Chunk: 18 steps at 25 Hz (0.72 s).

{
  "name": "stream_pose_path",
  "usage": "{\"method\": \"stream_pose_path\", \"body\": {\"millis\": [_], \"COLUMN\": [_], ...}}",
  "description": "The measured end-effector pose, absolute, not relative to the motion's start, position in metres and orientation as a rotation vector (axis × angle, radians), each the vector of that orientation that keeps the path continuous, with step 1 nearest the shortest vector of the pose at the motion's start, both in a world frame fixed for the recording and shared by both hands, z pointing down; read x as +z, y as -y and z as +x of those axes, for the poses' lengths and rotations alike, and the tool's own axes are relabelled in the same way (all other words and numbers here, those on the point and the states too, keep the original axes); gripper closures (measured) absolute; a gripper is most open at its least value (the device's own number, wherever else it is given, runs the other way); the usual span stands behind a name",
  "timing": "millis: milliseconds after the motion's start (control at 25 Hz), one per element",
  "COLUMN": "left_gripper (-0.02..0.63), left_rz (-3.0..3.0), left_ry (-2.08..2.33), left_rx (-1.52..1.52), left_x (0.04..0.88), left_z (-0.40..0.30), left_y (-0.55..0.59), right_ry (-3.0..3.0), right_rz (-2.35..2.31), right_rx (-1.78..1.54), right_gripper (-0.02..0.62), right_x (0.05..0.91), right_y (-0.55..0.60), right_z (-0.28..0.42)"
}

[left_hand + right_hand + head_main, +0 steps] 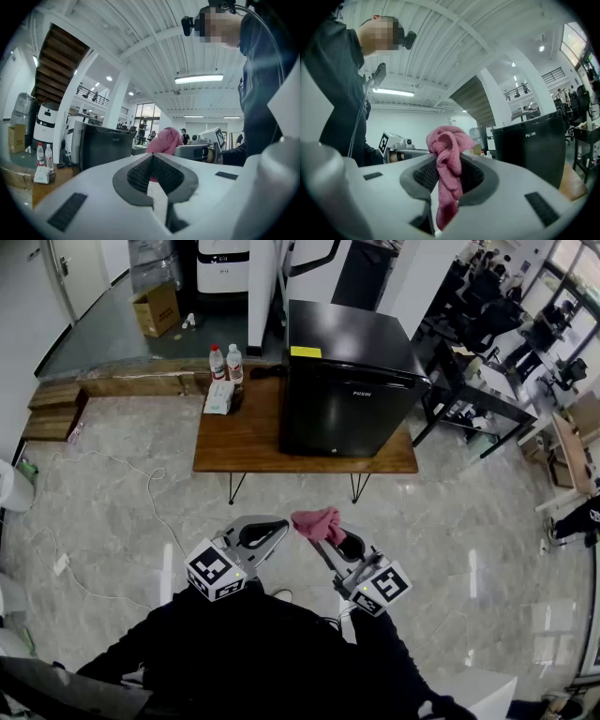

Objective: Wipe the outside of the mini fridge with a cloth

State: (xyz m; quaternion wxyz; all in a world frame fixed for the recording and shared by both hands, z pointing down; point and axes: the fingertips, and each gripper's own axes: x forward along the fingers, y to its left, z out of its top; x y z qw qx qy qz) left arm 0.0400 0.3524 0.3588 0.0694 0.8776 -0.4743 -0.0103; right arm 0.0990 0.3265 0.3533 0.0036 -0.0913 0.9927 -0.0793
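Observation:
A black mini fridge (345,381) stands on the right half of a low wooden table (246,442); it also shows in the left gripper view (105,147) and the right gripper view (533,145). My right gripper (330,532) is shut on a pink cloth (317,522), which bunches above the jaws and hangs down between them (447,173). My left gripper (272,531) is shut with nothing in it (152,161). Both grippers are held low in front of the table, well short of the fridge, tips close together.
Two water bottles (225,363) and a tissue pack (219,397) sit at the table's far left corner. A white cable (155,493) trails over the marble floor at left. Desks and chairs (487,381) crowd the right side. A cardboard box (157,309) lies beyond.

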Motion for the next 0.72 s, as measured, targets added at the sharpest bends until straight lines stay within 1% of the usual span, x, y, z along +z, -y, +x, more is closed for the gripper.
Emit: {"method": "stream_pose_path", "body": {"millis": [400,720], "left_gripper": [0.6,0.6], "left_rz": [2.65,2.634], "left_ry": [1.436,1.463], "left_rx": [-0.008,-0.011], "left_x": [0.363,0.362], "left_z": [0.05,0.05], "left_y": [-0.35,-0.345], "right_ry": [-3.13,-3.107], "right_rz": [-0.283,-0.339], "right_rx": [-0.219,-0.3], "right_gripper": [0.495,0.494], "right_x": [0.354,0.356], "right_y": [-0.324,-0.312], "right_z": [0.108,0.116]}}
